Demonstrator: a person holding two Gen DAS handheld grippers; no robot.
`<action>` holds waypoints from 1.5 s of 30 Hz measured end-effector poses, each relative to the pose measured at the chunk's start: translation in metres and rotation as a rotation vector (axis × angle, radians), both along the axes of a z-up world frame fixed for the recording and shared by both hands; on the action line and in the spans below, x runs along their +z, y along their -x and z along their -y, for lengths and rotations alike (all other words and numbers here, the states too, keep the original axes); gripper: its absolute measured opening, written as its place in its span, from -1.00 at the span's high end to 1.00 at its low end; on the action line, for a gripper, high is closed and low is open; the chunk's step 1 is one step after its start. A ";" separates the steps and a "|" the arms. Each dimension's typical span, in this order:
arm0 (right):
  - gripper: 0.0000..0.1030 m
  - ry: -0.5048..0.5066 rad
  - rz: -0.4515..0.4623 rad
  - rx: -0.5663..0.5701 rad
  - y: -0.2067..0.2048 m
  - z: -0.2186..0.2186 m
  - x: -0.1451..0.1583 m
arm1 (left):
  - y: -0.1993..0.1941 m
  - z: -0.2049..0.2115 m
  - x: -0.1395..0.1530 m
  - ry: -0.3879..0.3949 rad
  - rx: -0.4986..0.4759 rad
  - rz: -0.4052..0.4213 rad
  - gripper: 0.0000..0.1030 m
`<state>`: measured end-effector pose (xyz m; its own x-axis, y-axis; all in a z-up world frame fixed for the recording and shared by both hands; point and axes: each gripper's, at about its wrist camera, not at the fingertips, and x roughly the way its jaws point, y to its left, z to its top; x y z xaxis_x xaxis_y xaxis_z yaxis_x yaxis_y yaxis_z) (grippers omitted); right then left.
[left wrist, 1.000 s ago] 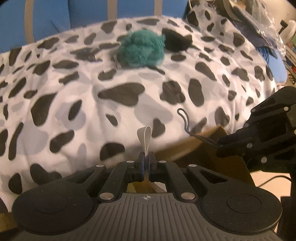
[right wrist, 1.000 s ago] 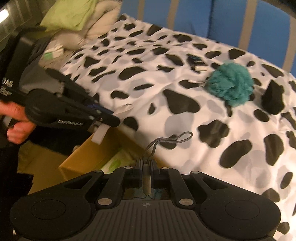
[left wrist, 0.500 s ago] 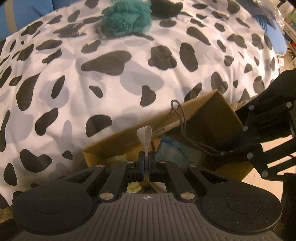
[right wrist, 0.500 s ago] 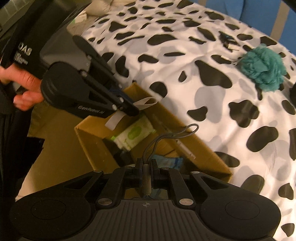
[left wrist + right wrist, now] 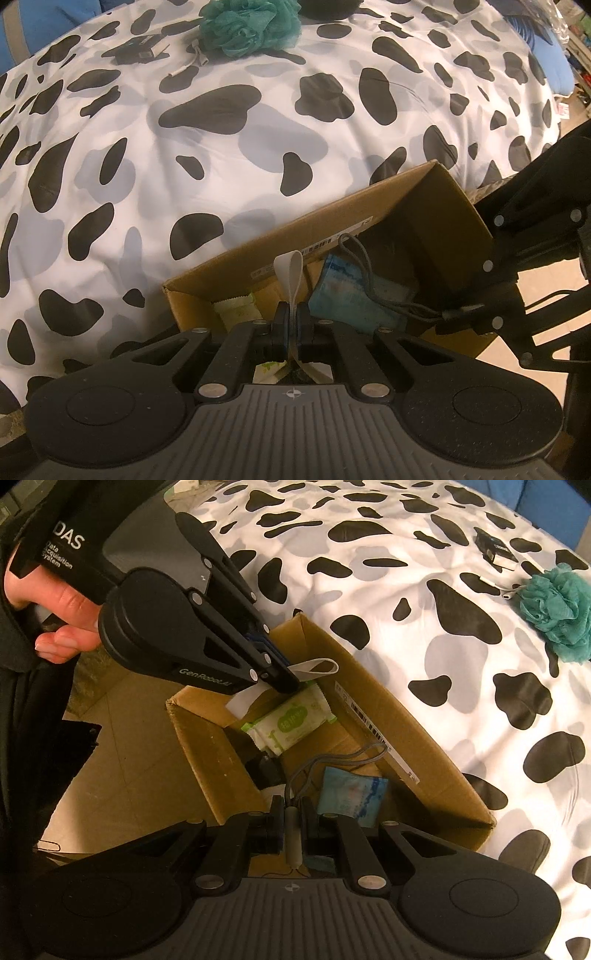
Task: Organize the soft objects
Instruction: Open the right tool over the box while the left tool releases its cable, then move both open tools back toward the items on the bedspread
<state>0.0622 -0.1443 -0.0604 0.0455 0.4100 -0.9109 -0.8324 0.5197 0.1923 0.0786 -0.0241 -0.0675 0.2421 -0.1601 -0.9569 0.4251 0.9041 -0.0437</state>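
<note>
My left gripper is shut on a white ribbon loop and holds it over an open cardboard box; it also shows in the right wrist view, with the ribbon. My right gripper is shut on a grey cord loop above the same box; the cord shows in the left wrist view. In the box lie a blue-and-white packet and a green wipes pack. A teal mesh sponge lies far back on the cow-print bed.
The cow-print duvet fills the area behind the box. A small black item and a white cable lie near the sponge. Tan floor lies left of the box. A blue headboard stands behind the bed.
Both grippers have pulled back from the bed and tilted down, still holding their loops. The open box and its contents have come into view below them.
</note>
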 end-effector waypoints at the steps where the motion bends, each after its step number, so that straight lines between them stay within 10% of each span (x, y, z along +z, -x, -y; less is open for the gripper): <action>1: 0.77 0.002 0.008 -0.002 0.000 0.000 0.000 | 0.000 0.000 0.000 -0.005 0.001 -0.003 0.89; 3: 0.52 0.010 0.017 -0.010 -0.002 0.000 0.000 | -0.002 0.000 -0.003 -0.026 0.009 -0.021 0.64; 5: -0.45 0.021 0.035 -0.023 -0.003 0.000 0.000 | -0.004 0.000 -0.007 -0.055 0.017 -0.035 0.12; 7: -0.78 0.035 0.060 -0.031 -0.003 0.000 0.000 | -0.004 0.000 -0.009 -0.080 0.021 -0.034 0.06; 27: -1.00 0.083 0.094 -0.164 -0.017 0.009 0.000 | -0.009 -0.001 -0.004 -0.067 0.041 -0.013 0.06; 45: -1.00 0.086 0.204 -0.477 -0.050 0.041 0.013 | -0.014 -0.016 0.028 -0.003 0.172 0.214 0.06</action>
